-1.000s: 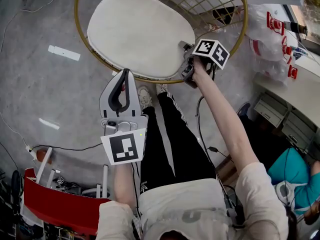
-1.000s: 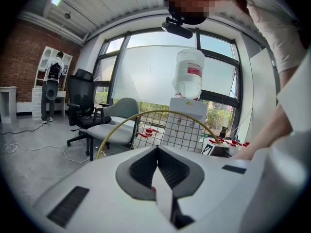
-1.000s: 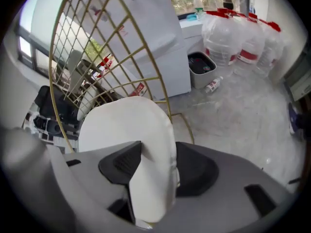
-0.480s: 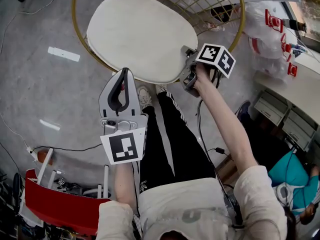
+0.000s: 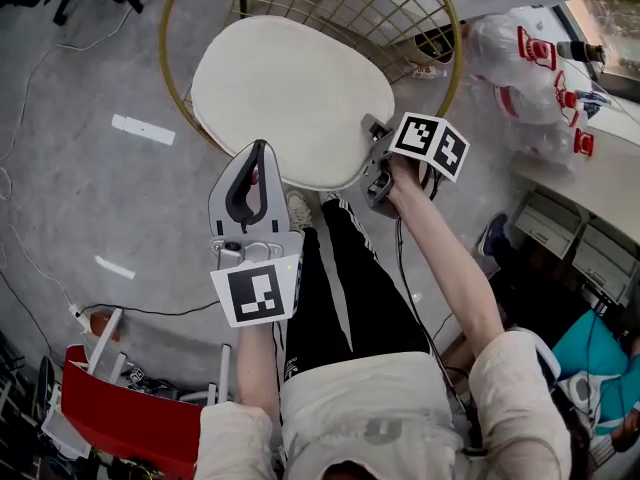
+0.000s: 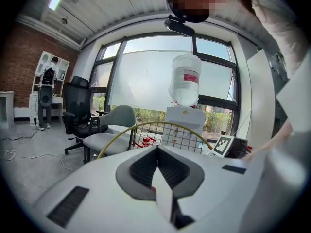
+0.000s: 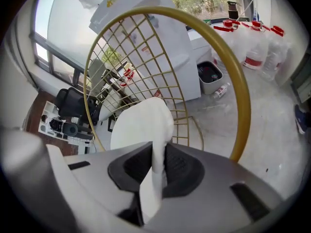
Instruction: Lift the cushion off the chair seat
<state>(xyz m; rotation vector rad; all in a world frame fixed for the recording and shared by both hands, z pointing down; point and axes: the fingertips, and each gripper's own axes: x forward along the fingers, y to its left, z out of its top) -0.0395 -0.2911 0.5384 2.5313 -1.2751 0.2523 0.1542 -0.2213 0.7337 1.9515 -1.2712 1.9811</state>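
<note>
A white oval cushion (image 5: 295, 98) lies on the seat of a gold wire chair (image 5: 175, 78). My right gripper (image 5: 372, 153) is at the cushion's near right edge, its jaws closing. In the right gripper view that edge (image 7: 141, 125) stands pinched between the dark pads of the right gripper (image 7: 158, 152), with the gold rim (image 7: 233, 72) behind. My left gripper (image 5: 257, 153) hovers over the cushion's near edge, shut with nothing in it. In the left gripper view the left gripper (image 6: 156, 149) points level at the chair's rim (image 6: 160, 125).
Water bottles with red caps (image 5: 545, 53) and a cabinet with drawers (image 5: 580, 248) stand at the right, where a person in teal (image 5: 600, 348) sits. A red bin (image 5: 110, 418) and cables lie at the lower left. Office chairs (image 6: 80, 115) stand further off.
The right gripper's jaws have closed on the cushion's near right edge and risen with it. The left gripper has come up a little, and stays shut.
</note>
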